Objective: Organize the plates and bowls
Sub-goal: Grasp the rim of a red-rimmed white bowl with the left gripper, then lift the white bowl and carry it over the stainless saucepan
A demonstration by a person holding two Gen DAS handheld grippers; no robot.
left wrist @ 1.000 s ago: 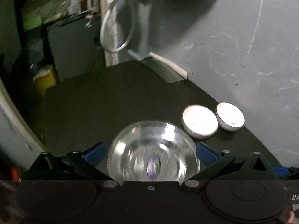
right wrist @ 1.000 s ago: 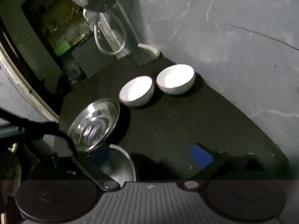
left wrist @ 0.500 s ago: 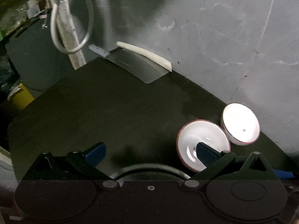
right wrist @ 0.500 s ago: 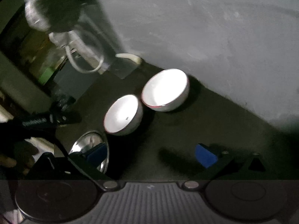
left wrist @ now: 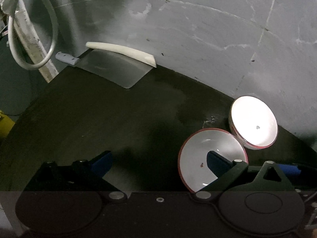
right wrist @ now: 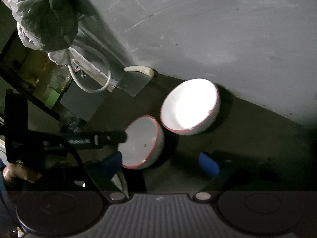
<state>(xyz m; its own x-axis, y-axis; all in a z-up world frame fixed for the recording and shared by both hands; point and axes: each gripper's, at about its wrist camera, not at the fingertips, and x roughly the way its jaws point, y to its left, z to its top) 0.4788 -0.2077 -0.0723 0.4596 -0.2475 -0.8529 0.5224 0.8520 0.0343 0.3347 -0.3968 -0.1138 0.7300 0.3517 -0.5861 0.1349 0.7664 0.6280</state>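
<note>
Two white bowls with red rims stand side by side on the black counter point(left wrist: 118, 119) by the grey wall. The near bowl point(left wrist: 198, 154) lies under the right finger of my left gripper point(left wrist: 158, 162), which is open with only bare counter between its fingers. The far bowl point(left wrist: 253, 123) touches the near one. In the right wrist view the near bowl point(right wrist: 142, 140) sits just ahead of my right gripper point(right wrist: 161, 164), whose jaws are closing without pressing on it. The far bowl point(right wrist: 190, 107) stands behind. A sliver of the steel plate point(right wrist: 118, 180) shows low at the left.
A cleaver point(left wrist: 115, 71) and a white bar point(left wrist: 122, 51) lean on the wall at the back. A white hose loop point(left wrist: 33, 39) and a plastic bag point(right wrist: 45, 19) hang at the left. The counter ends at the left, above a yellow item point(left wrist: 6, 125).
My left gripper has let go of the steel plate and swung right, over the near white bowl. My right gripper has moved closer to the bowls and its jaws have narrowed.
</note>
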